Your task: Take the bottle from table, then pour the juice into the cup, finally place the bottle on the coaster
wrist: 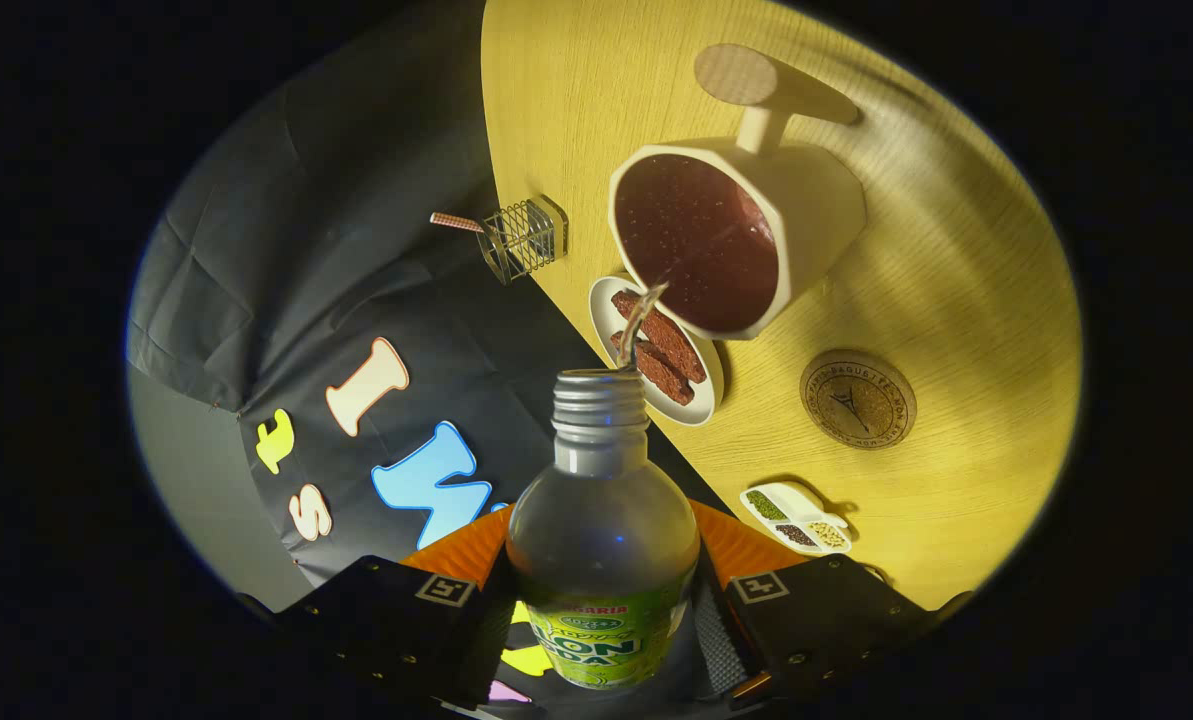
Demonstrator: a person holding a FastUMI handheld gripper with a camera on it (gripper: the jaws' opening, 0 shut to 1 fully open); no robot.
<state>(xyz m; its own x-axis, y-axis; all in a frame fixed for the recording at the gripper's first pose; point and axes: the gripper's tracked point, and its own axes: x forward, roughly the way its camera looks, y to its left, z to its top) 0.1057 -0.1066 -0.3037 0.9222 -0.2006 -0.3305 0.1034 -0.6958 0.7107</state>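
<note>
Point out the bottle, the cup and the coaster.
Clear plastic bottle (602, 520), gripper view, bare shoulder; tongs (604, 610) shut on it.
Cream mug-shaped cup (824, 205), gripper view, outer wall.
Round brown coaster (858, 399), gripper view, centre.

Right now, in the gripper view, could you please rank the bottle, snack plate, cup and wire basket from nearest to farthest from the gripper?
1. Bottle: between the fingers of the gripper, shut on it.
2. Snack plate: just beyond the bottle's mouth.
3. Cup: beyond the plate, taking the stream.
4. Wire basket: at the table's edge; too close to the cup to call.

Gripper (602, 600) clamps bottle (601, 510); its label (596, 638) partly hidden; coaster (858, 398) ring lettering too small.
</note>
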